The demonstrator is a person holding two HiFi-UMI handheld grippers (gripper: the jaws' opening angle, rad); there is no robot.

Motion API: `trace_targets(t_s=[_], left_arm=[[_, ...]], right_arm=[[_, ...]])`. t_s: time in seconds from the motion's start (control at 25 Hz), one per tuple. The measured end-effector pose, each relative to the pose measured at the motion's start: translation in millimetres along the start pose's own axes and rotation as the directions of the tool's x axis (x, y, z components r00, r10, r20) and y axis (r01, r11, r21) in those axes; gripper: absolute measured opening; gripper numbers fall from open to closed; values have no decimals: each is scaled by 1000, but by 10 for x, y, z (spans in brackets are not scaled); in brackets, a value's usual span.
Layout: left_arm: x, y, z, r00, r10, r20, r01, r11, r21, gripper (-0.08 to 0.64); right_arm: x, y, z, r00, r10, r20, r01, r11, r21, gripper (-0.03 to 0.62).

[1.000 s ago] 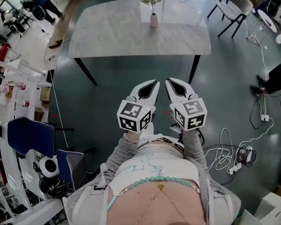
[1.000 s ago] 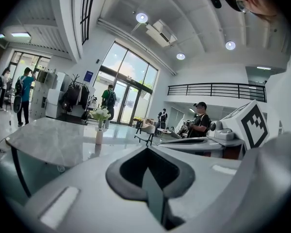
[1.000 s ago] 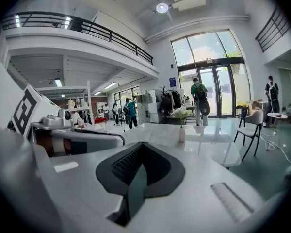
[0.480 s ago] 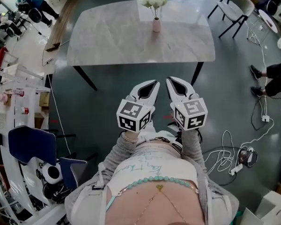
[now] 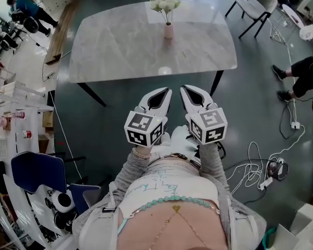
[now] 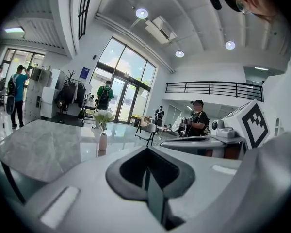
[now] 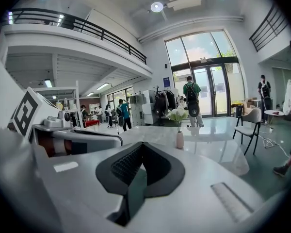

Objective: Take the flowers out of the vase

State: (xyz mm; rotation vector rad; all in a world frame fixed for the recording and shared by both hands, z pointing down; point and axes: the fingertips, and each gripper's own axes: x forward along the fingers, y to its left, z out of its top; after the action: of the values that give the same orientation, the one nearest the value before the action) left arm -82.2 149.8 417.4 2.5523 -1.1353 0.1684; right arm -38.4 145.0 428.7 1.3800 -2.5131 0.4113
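Note:
White flowers [image 5: 164,3] stand in a small pink vase [image 5: 168,31] near the far edge of a marble table [image 5: 120,40]. The flowers [image 6: 103,115] and vase [image 6: 103,141] also show in the left gripper view, and the flowers [image 7: 178,114] and vase [image 7: 179,140] in the right gripper view. My left gripper [image 5: 165,91] and right gripper [image 5: 184,89] are held side by side close to the body, short of the table's near edge. Both are shut and hold nothing.
Table legs [image 5: 91,94] angle down at the near corners. A chair [image 5: 253,5] stands beyond the table's right end. Cables and a power strip [image 5: 265,182] lie on the floor at right. A blue chair [image 5: 34,171] and shelving stand at left. People stand in the background.
The table with the vase has come nearer in the head view, and the grippers have shifted slightly left. Both stay shut.

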Motion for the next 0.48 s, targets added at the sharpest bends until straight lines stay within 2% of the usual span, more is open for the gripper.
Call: trace_targets(t_s=[0.28, 0.48], left_arm=[[367, 155, 93, 1000, 18, -15, -18, 1000, 1, 0], [798, 185, 301, 1000, 22, -12, -22, 1000, 8, 0]], right_arm=[[268, -334, 119, 1000, 21, 7, -21, 1000, 15, 28], [465, -699, 310, 999, 47, 3, -47, 999, 5, 28]])
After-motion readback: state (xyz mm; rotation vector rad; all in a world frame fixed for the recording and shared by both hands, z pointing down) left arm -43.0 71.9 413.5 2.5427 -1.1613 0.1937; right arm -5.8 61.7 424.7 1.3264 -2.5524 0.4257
